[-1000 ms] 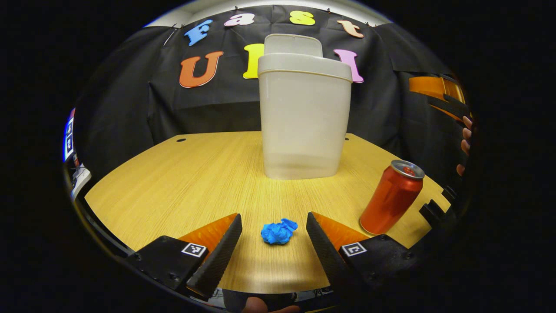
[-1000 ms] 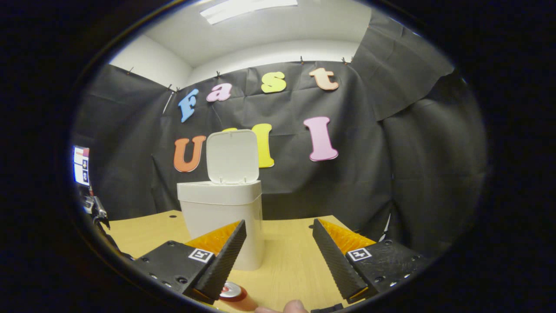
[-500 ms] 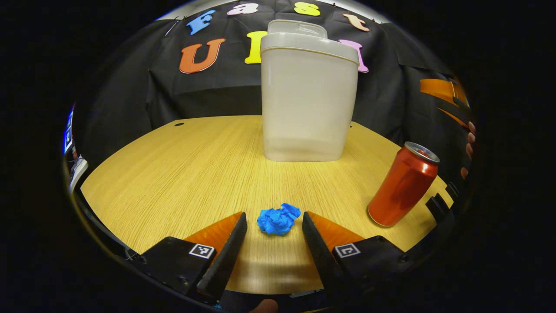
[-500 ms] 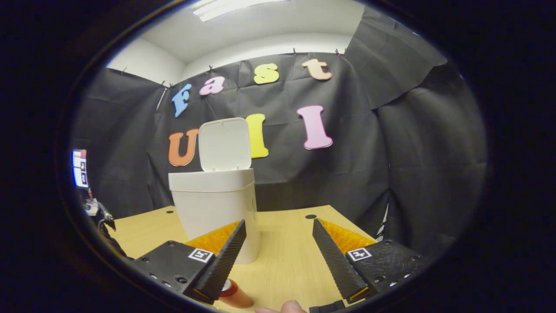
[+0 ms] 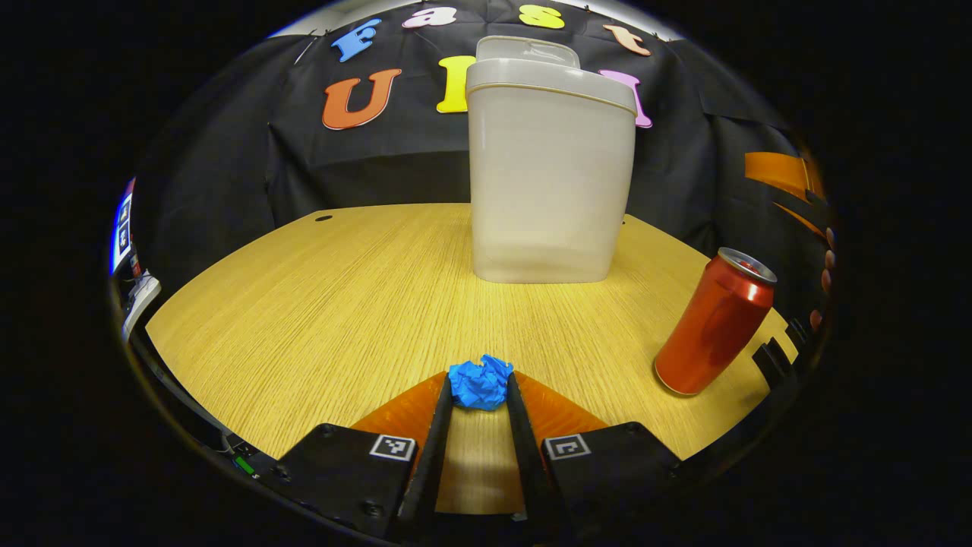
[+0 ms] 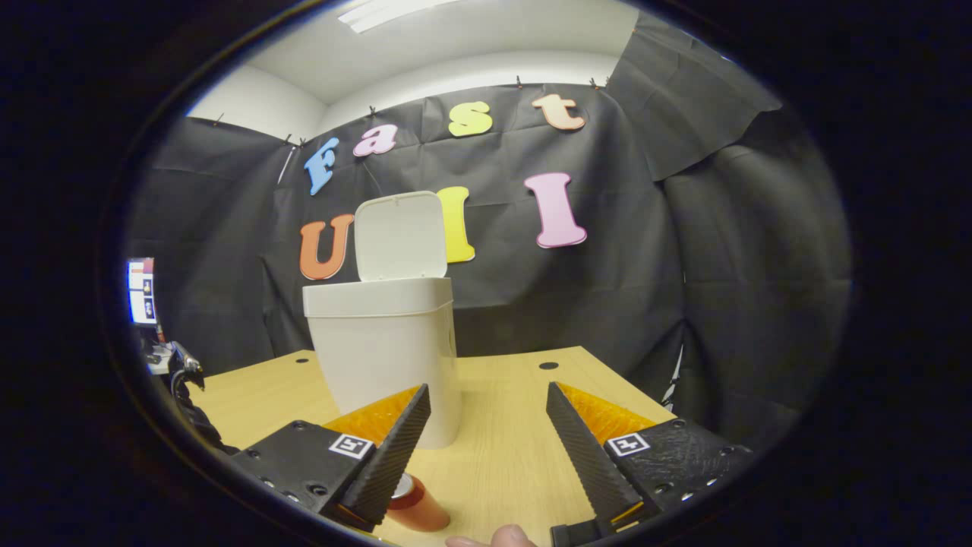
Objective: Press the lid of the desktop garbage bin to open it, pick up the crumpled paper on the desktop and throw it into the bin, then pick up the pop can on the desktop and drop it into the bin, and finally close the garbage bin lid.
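The left gripper (image 5: 480,391) had its two fingers pinched on the blue crumpled paper (image 5: 480,382), a soft, creased wad low on the wood-grain desktop (image 5: 334,304), and the bin (image 5: 550,171) stood straight ahead beyond it, a tall, smooth, pale plastic box with its lid (image 6: 401,235) standing up open. The right gripper (image 6: 486,448) hung spread and empty, nearer the glossy red pop can (image 5: 714,323), which stood upright off to the paper's right.
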`<state>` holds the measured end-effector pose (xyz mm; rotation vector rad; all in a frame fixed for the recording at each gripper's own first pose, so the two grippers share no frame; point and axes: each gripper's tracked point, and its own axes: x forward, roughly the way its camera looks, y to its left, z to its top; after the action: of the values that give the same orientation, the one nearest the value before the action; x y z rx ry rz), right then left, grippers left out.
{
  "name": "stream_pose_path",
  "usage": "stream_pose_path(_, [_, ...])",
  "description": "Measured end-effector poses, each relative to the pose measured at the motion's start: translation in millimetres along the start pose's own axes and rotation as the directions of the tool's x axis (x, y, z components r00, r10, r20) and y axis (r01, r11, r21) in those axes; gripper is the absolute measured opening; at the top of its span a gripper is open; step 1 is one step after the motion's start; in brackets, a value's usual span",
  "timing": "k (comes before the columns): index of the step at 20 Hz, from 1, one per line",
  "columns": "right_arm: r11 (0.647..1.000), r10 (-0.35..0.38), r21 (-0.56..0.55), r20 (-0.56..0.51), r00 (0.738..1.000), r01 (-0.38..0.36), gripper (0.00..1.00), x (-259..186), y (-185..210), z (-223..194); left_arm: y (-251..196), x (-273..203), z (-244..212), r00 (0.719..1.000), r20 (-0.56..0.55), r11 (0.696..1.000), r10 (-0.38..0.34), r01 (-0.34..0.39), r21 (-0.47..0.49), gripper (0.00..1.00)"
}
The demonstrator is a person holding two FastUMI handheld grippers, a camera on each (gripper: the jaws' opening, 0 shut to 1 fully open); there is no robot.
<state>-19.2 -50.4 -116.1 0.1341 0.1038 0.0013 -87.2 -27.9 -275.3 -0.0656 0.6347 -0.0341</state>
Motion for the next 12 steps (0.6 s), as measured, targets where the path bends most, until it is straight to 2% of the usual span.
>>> stream_pose_path(1, [1.0,0.007,0.001,-0.005,1.0,-0.007,0.93,-1.8,3.7,-2.3,-0.2,-0.1,0.5,1.0,0.002,1.0,0.0,0.0,0.0,0.47])
stream_pose_path(2, [1.0,0.012,0.0,-0.01,1.0,-0.012,0.96,-4.0,6.1,-5.6,-1.0,0.2,0.7,1.0,0.004,1.0,0.0,0.0,0.001,0.45])
stream_pose_path(12, [0.997,0.077,0.021,-0.05,0.996,-0.076,0.95,-29.3,39.2,-36.7,-5.7,-5.8,15.0,0.999,0.04,1.0,-0.027,0.026,0.008,0.39])
